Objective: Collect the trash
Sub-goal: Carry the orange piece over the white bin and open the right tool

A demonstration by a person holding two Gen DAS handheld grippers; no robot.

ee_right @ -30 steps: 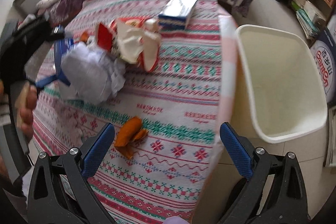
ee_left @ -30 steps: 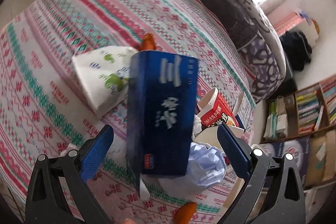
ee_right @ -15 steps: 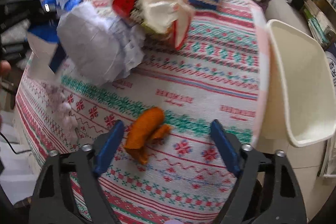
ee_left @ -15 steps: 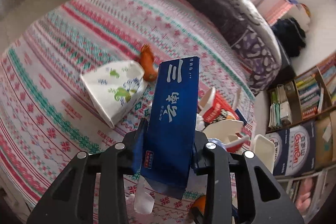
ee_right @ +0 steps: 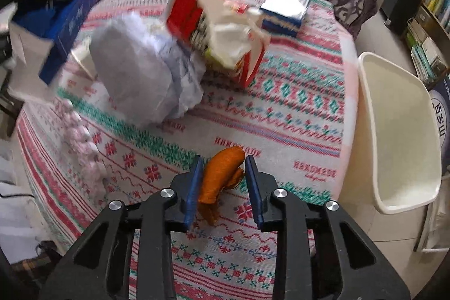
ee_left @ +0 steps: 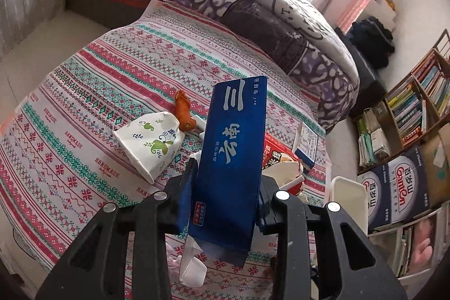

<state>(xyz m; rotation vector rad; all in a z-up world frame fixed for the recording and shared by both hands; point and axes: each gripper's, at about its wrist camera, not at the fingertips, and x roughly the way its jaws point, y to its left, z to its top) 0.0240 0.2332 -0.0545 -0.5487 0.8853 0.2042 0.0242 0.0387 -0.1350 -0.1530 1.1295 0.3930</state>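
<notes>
My left gripper [ee_left: 226, 176] is shut on a tall blue carton [ee_left: 233, 159] and holds it upright above the patterned tablecloth [ee_left: 84, 108]; the same carton [ee_right: 67, 16] shows blurred at the upper left of the right wrist view. My right gripper [ee_right: 223, 159] points down at the cloth, its jaws closing on an orange peel [ee_right: 222, 176], with both blue pads against the peel's sides. A white bin [ee_right: 399, 131] stands off the table's right edge, also seen as the bin [ee_left: 348, 198] in the left wrist view.
On the cloth lie a crumpled paper ball [ee_right: 140, 80], a torn red carton [ee_right: 185, 16], a small blue-and-white box [ee_right: 284, 10], a floral paper pack [ee_left: 152, 142], a second orange peel [ee_left: 184, 114] and pink tissue [ee_right: 81, 137]. Bookshelves [ee_left: 416, 108] and a bed [ee_left: 253, 7] surround the table.
The left jaws closed on the blue carton and lifted it. The right gripper came down over the orange peel and its jaws closed from wide open onto it.
</notes>
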